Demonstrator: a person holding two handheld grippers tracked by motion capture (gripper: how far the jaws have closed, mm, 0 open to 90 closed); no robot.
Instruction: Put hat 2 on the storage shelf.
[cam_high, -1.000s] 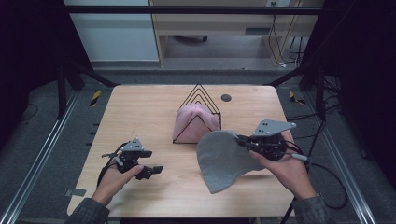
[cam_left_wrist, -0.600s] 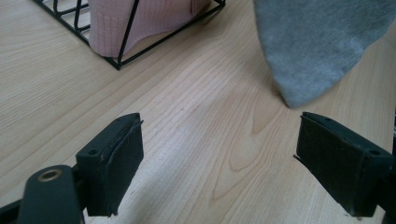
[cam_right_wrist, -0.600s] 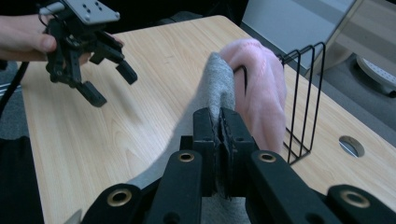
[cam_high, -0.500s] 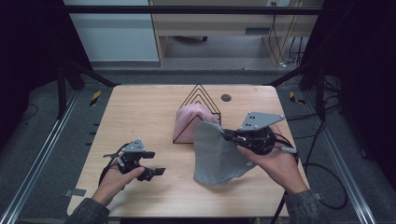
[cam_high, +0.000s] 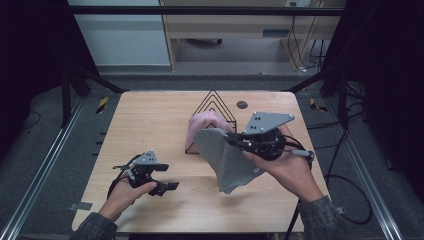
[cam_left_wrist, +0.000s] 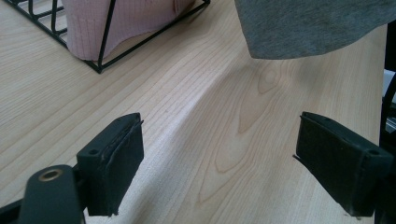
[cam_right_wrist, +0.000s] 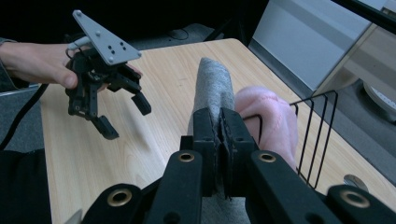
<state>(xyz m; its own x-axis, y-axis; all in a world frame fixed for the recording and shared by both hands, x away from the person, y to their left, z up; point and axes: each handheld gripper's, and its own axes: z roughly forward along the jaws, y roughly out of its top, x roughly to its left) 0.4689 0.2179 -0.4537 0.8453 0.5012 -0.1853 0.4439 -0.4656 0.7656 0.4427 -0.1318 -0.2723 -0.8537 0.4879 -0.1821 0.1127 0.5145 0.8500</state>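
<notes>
My right gripper (cam_high: 235, 141) is shut on the top edge of a grey cloth (cam_high: 227, 160), which hangs from it above the table, just in front of a black wire rack (cam_high: 212, 100). A pink cloth (cam_high: 205, 125) lies draped inside that rack. In the right gripper view the jaws (cam_right_wrist: 220, 135) pinch the grey cloth (cam_right_wrist: 212, 88), with the pink cloth (cam_right_wrist: 271, 121) right behind. My left gripper (cam_high: 167, 177) rests open near the table's front left, nothing between its jaws (cam_left_wrist: 219, 163). Its view shows the grey cloth's lower edge (cam_left_wrist: 308, 23) and the rack's base (cam_left_wrist: 107, 42).
A small dark round disc (cam_high: 242, 105) lies on the wooden table (cam_high: 150, 120) behind the rack. Metal frame rails (cam_high: 45, 170) run along both sides of the table. Cables (cam_high: 350, 195) trail off at the right.
My right gripper has lifted the grey cloth off the table and carried it left toward the wire rack. The left gripper has stayed where it was.
</notes>
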